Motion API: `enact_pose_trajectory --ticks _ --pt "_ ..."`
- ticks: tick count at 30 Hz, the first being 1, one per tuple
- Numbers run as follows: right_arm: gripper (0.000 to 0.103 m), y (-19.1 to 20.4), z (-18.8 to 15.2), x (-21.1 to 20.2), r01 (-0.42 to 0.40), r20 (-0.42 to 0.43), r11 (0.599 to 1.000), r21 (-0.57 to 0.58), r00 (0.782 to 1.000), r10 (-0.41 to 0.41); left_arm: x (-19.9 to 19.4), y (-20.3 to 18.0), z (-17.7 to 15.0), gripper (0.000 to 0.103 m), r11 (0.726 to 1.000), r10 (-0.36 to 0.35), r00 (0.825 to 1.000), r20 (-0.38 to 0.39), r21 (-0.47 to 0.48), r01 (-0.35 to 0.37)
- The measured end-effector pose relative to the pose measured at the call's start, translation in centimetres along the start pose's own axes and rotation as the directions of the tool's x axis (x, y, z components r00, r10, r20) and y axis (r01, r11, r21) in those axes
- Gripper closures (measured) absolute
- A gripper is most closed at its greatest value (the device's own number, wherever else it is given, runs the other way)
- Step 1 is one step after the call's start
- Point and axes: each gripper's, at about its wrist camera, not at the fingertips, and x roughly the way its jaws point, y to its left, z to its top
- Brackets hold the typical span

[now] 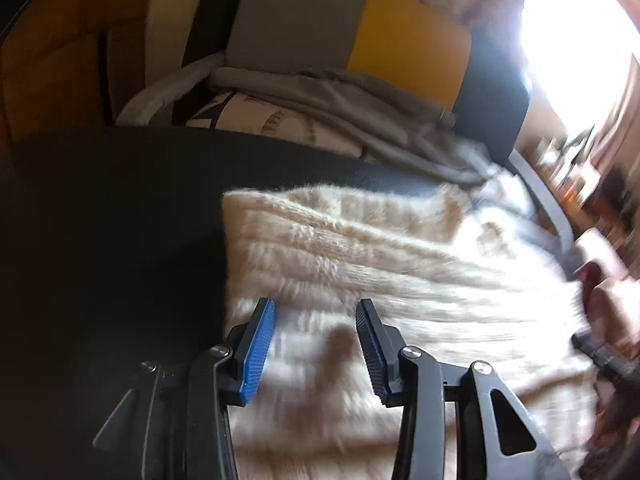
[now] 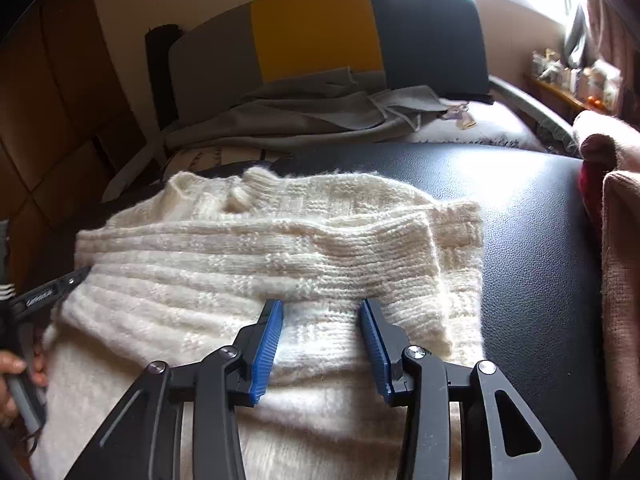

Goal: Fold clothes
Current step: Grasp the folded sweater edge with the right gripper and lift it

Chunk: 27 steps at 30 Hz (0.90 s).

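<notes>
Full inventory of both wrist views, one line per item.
knit sweater: one, cream, lying partly folded on the black surface.
black padded surface: one, under the sweater.
grey garments: a loose pile, behind the surface.
cushion: one, grey, yellow and dark panels, upright behind the pile.
pink fabric: at the right edge.
shelf with small items: far right, too small to tell.
left gripper: open, over the sweater.
right gripper: open, over the sweater.
hand: one, left edge of the right wrist view.

No text, label or number can be read with certainty. Pale lettering is seen on the black arm of the left hand-held gripper [image 2: 82,274] in the right wrist view, too small to be made out.
</notes>
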Motion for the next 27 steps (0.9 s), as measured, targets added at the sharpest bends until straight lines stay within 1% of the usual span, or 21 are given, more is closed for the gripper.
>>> enact_pose_trajectory --ticks 1,2,3,5,6,7,9,12,15,17,18,20,21,24,25,27 --pt "0.061 -0.3 -0.1 -1.0 -0.031 -0.010 0.999 0.011 0.999 0.031 -1.4 0.7 -0.5 0.060 1.000 -0.019 1.000 0.014 -0.023 0.019" --pt "0.060 -1.0 -0.8 -2.4 -0.067 -0.012 0.997 0.031 0.998 0.067 -2.9 1.4 -1.1 0.059 0.998 -0.036 0.999 0.026 -0.044 0.037" --pt "0.054 -1.7 -1.6 -3.8 -0.103 -0.014 0.993 0.051 0.994 0.104 -4.3 2.2 -2.0 0.059 0.997 -0.048 0.998 0.032 -0.058 0.050" --pt "0.050 -3.1 -3.2 -6.7 -0.176 -0.015 0.980 0.091 0.984 0.178 -6.5 3.5 -3.9 0.059 0.995 -0.070 0.997 0.036 -0.070 0.072" --pt "0.050 -3.8 -4.0 -8.2 -0.211 -0.014 0.971 0.112 0.977 0.214 -7.6 4.0 -5.0 0.059 0.995 -0.071 0.997 0.031 -0.069 0.073" --pt "0.050 -4.8 -5.6 -9.7 -0.240 -0.023 0.961 0.137 0.969 0.246 -8.6 4.5 -6.3 0.059 0.995 -0.073 0.997 0.024 -0.063 0.075" --pt "0.049 -6.4 -8.9 -12.3 -0.273 -0.051 0.941 0.198 0.956 0.288 -10.4 5.4 -9.1 0.059 0.995 -0.084 0.996 0.014 -0.056 0.084" --pt "0.049 -8.8 -14.0 -15.1 -0.313 -0.071 0.899 0.307 0.934 0.349 -12.6 6.6 -12.9 0.058 0.994 -0.086 0.996 -0.016 -0.071 0.084" --pt "0.047 -10.3 -18.5 -16.6 -0.326 -0.088 0.856 0.402 0.916 0.391 -14.2 7.3 -16.4 0.058 0.993 -0.082 0.996 -0.044 -0.085 0.078" --pt "0.047 -10.9 -20.6 -17.5 -0.380 -0.038 0.810 0.446 0.896 0.441 -15.1 7.6 -18.3 0.058 0.992 -0.087 0.994 -0.064 -0.097 0.080" --pt "0.047 -10.9 -21.3 -17.6 -0.401 -0.026 0.789 0.465 0.885 0.464 -15.5 7.7 -19.2 0.057 0.990 -0.104 0.992 -0.071 -0.108 0.096" --pt "0.047 -10.4 -22.4 -17.6 -0.455 -0.015 0.744 0.489 0.849 0.529 -16.3 7.7 -21.0 0.057 0.986 -0.133 0.988 -0.073 -0.113 0.124" --pt "0.047 -9.8 -23.0 -17.4 -0.482 -0.026 0.729 0.487 0.826 0.563 -16.6 7.5 -21.7 0.056 0.985 -0.147 0.986 -0.073 -0.107 0.138" --pt "0.047 -8.7 -23.3 -17.1 -0.521 -0.040 0.718 0.462 0.797 0.603 -17.3 6.9 -23.5 0.056 0.976 -0.197 0.976 -0.090 -0.113 0.187" --pt "0.047 -8.3 -23.4 -16.8 -0.535 -0.039 0.706 0.463 0.784 0.620 -17.4 6.5 -24.0 0.055 0.976 -0.203 0.974 -0.102 -0.102 0.192" --pt "0.047 -7.5 -23.4 -16.4 -0.558 -0.046 0.697 0.449 0.765 0.642 -17.5 5.7 -25.1 0.055 0.976 -0.210 0.969 -0.128 -0.079 0.201"
